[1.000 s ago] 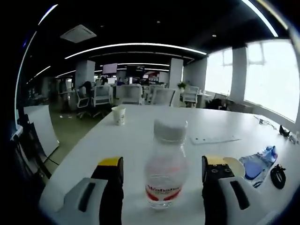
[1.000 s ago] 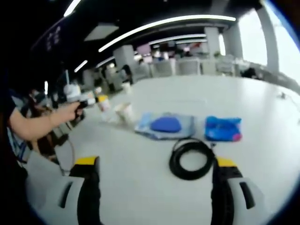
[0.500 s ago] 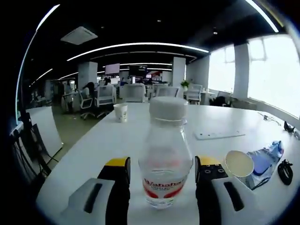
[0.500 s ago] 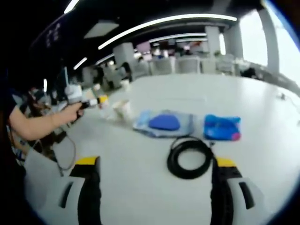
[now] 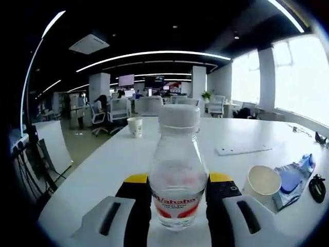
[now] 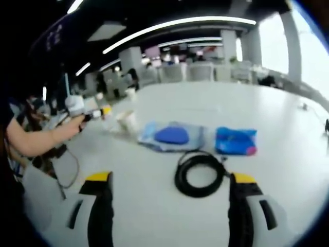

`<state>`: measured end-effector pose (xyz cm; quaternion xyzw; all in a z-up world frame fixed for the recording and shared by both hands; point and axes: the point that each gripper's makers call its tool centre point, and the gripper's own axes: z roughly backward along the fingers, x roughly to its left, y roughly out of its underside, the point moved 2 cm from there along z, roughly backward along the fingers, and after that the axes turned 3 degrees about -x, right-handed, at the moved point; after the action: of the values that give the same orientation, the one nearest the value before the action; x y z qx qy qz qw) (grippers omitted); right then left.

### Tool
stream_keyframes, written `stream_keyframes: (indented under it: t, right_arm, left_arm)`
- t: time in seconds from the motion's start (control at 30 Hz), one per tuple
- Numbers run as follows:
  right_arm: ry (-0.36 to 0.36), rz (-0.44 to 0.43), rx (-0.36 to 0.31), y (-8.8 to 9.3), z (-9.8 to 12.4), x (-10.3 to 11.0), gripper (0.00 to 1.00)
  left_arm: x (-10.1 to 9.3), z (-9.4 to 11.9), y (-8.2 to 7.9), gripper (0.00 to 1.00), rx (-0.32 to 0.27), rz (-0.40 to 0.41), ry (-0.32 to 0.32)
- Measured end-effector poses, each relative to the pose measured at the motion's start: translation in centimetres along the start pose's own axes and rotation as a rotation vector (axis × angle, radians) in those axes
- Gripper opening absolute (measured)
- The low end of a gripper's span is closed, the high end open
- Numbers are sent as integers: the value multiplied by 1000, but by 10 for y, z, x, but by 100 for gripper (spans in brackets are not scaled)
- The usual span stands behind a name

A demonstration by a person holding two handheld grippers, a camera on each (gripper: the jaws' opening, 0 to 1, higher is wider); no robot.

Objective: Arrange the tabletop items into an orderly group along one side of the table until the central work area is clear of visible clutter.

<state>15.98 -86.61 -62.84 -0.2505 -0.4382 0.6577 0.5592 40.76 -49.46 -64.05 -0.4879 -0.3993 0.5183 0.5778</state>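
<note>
Left tongs point(image 5: 177, 206) sit low center of the left gripper view, jaws tight against both sides of the bottle point(image 5: 178, 170), so they look clamped on it just above the red label band. Bottle is upright on the white tabletop point(image 5: 118, 159), white cap at frame center. Lower right: paper cup point(image 5: 262, 182), then blue pouch point(image 5: 293, 177) and a bit of black cable point(image 5: 317, 188) at the right edge. A second cup point(image 5: 135, 126) stands far back, left of center, and a flat white sheet point(image 5: 242, 150) lies mid right. Right tongs point(image 6: 169, 206) are spread wide apart, holding nothing, low in the right gripper view; cable coil point(image 6: 200, 172) lies between and just beyond the jaws, blue pouch point(image 6: 172, 136) and blue pack point(image 6: 235, 141) behind it, cup point(image 6: 126, 122) upper left. For this step: keep the squeeze even, since the thin plastic probably flexes; lift straight up, keep it vertical, carry toward the cup and pouch side, and set down beside the cup without knocking it.
</note>
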Motion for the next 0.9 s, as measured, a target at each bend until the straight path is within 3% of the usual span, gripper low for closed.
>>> stream_keyframes:
  t: [0.23,0.5,0.9]
  right_arm:
    - [8,-1,-11,-4,-2,-1,89]
    - [8,-3,-15,-5,-1,-2,88]
    - [23,-4,-16,-4,6,-7,88]
  left_arm:
    - [1,2,-1,37,-22,70,14]
    - [-11,4,-11,37,-37,35,44]
    - [-26,2,-12,37,-35,28,65]
